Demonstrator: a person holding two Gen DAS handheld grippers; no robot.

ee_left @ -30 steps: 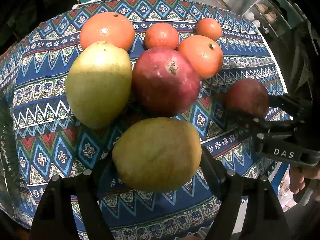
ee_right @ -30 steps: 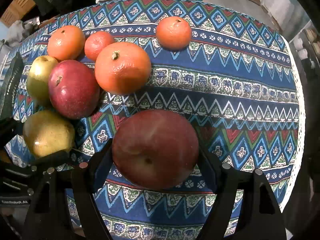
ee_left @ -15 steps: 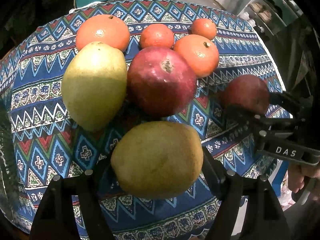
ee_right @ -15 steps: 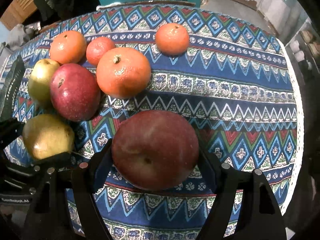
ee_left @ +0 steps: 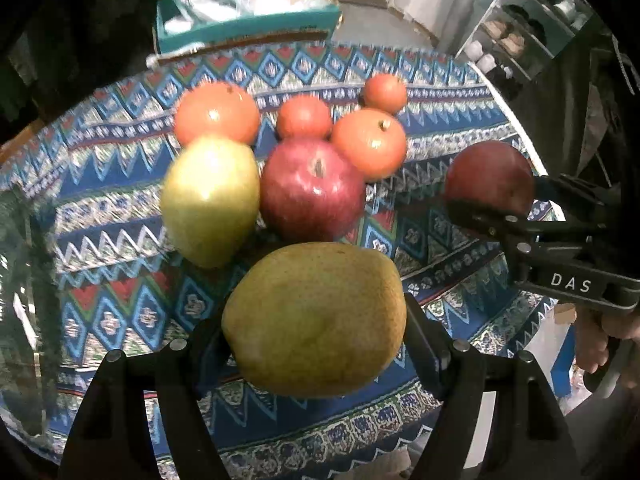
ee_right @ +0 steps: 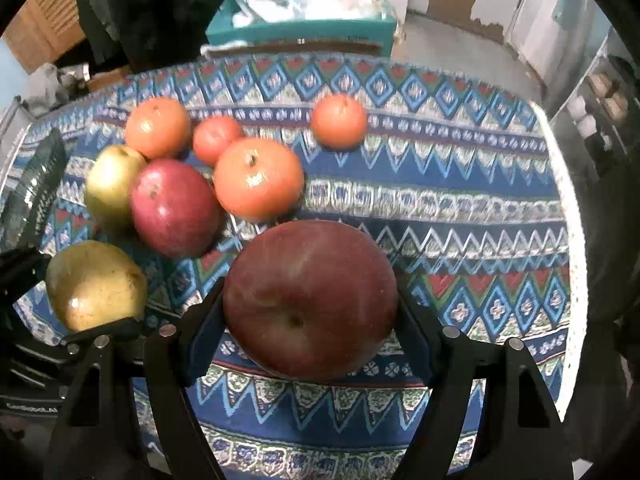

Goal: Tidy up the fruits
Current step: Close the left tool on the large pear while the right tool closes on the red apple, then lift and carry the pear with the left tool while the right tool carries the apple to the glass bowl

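Observation:
My left gripper is shut on a yellow-brown pear, held above the patterned tablecloth. My right gripper is shut on a dark red apple, also lifted; it shows in the left wrist view at the right. On the cloth lie a green pear, a red apple and several oranges, the nearest one touching the red apple. The held pear also shows in the right wrist view at the left.
A teal box with plastic wrapping stands beyond the table's far edge. A shelf unit is at the far right. The table's white-trimmed right edge is near my right gripper. A dark mesh object sits at the left.
Both grippers have risen and pulled back from the table with their fruit; the fruits on the cloth look smaller and farther, and more of the room shows. The views are motion-blurred.

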